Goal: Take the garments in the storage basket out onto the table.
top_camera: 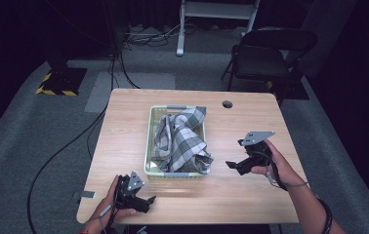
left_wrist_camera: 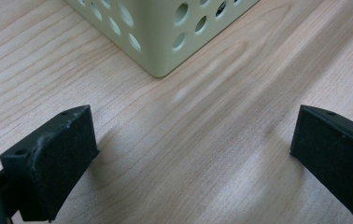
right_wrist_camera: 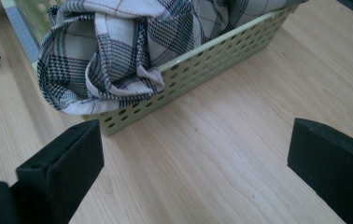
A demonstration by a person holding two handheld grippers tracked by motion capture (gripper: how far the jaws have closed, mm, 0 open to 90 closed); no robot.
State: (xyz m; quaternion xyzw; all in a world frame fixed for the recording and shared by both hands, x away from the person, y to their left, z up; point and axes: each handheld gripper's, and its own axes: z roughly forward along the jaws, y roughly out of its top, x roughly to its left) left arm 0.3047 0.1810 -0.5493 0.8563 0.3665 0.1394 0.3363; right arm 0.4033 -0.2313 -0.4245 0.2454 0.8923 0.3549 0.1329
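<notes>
While both tongs sit low over the wooden surface [top_camera: 124, 126], count is: one pale green perforated basket [top_camera: 149, 146], one plaid cloth [top_camera: 182, 141], two tongs, two hands.

Basket sits mid-surface, long side running away from the person. Cloth is bunched up inside it, piled above the rim and spilling over the near right corner; in the right gripper view the cloth [right_wrist_camera: 114, 51] hangs over the basket wall [right_wrist_camera: 212, 60].

Left tongs [top_camera: 149, 200] near the front left edge, just short of the basket's near left corner, held by the left hand [top_camera: 109, 202]. Jaws spread wide, nothing between them; left gripper view has the basket corner [left_wrist_camera: 158, 42] straight ahead, bare wood between.

Right tongs [top_camera: 231, 165] to the right of the basket, pointing at it, in the right hand [top_camera: 273, 163]. Jaws also wide apart, gripping nothing.

Around: round cable hole [top_camera: 227, 104] at the far edge of the surface, folding chair [top_camera: 265, 53] behind right, cables [top_camera: 70, 141] on the grey floor, yellow-black striped base [top_camera: 58, 83] far left.
</notes>
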